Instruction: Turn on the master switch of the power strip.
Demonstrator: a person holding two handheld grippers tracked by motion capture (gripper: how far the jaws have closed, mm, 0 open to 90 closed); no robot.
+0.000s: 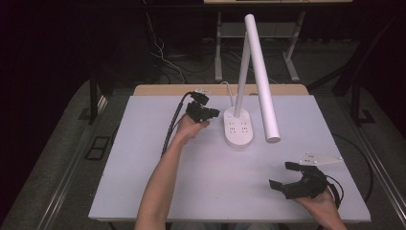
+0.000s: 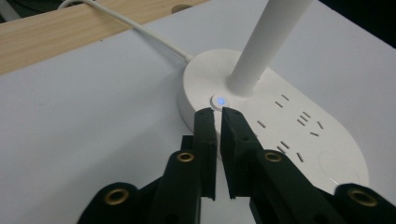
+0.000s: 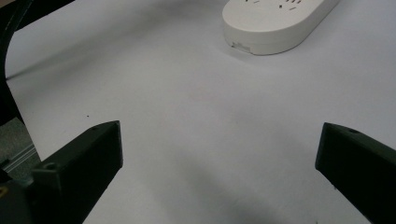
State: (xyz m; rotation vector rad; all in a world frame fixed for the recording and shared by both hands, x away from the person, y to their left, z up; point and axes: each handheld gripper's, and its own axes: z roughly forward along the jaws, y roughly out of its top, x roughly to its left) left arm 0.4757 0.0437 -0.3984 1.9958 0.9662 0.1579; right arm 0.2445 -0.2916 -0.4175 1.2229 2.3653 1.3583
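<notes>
A white desk lamp stands at the back middle of the table, with an oval base point(image 1: 238, 127) that carries socket slots, a thin stem point(image 1: 242, 72) and a long bar head point(image 1: 261, 76). In the left gripper view the base point(image 2: 299, 126) has a round button point(image 2: 220, 101) lit blue at the foot of the stem. My left gripper point(image 1: 210, 114) point(image 2: 217, 112) points at that button, its tips just short of it. Its jaws stand almost together with a thin slit and nothing in it. My right gripper point(image 1: 280, 175) point(image 3: 219, 140) rests open and empty near the front right.
The white table top point(image 1: 143, 167) has a wooden strip point(image 1: 158, 89) along its far edge. The lamp's white cord point(image 2: 140, 30) runs back over that strip. A grey plate point(image 1: 320, 158) sits on top of the right gripper. Desk legs and cables are on the floor behind.
</notes>
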